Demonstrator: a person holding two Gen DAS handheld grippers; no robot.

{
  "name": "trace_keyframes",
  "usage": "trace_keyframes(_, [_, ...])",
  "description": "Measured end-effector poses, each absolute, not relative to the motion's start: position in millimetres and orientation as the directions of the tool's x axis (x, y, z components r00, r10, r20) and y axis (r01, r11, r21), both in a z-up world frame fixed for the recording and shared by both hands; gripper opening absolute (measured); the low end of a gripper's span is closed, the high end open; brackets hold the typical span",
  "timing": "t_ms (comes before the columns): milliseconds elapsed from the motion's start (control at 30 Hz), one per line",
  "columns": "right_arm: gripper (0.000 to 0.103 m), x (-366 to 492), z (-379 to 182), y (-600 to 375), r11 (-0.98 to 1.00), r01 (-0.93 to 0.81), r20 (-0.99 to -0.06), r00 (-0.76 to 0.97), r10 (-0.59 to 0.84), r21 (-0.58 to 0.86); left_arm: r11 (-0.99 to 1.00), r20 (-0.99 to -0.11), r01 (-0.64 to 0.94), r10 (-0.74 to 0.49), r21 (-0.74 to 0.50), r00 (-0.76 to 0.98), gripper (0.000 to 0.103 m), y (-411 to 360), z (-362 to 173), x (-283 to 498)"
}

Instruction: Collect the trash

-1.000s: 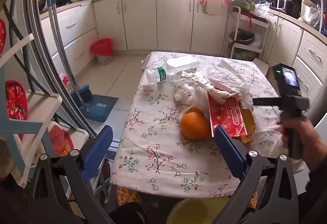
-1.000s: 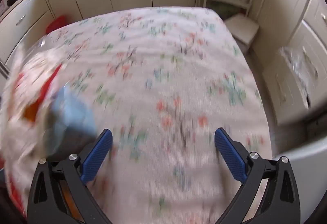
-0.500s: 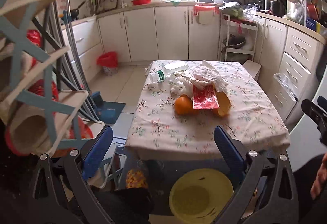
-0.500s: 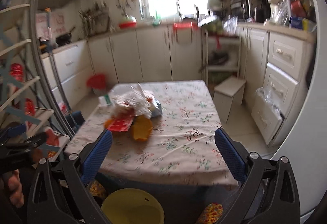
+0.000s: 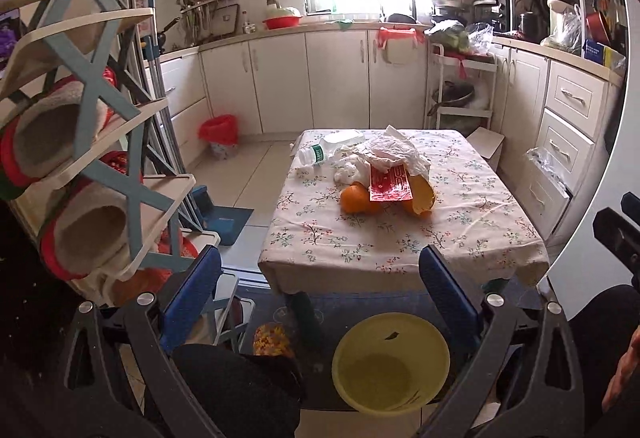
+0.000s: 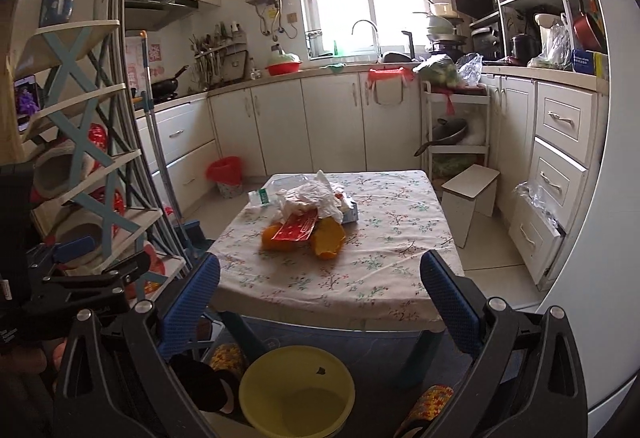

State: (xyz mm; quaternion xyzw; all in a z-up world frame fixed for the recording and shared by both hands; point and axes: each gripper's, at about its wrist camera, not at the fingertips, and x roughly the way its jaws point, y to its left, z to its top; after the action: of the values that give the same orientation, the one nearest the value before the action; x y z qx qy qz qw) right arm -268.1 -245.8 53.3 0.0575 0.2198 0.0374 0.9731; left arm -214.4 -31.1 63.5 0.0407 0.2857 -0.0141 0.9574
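Both the left gripper (image 5: 320, 278) and right gripper (image 6: 320, 282) hang released, empty, well short of the floral-clothed counter (image 5: 460, 222). There the heaped trash pile of white tissue, red packet and orange peels (image 5: 386, 178) overlaps loosely; a careless grab risks scattering pieces past the round yellow plastic basin (image 5: 390, 362) on the floor.

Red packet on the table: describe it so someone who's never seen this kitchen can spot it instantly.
Start at the small table with the floral cloth in the middle of the kitchen, then find the trash pile on it. The red packet is the flat rectangle lying on the near side of the pile, over the orange and below the crumpled white plastic bag. It is the only red, printed, flat item there.
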Motion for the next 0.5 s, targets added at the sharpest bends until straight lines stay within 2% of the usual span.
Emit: trace_keyframes(500, [0.096,-278.7,56.8,-237.8,0.990,-0.059,-0.415,0.903,0.108,0.129,0.997,-0.526,0.041,-0.004,0.058,0.851,0.095,-25.3,75.9,-224.8])
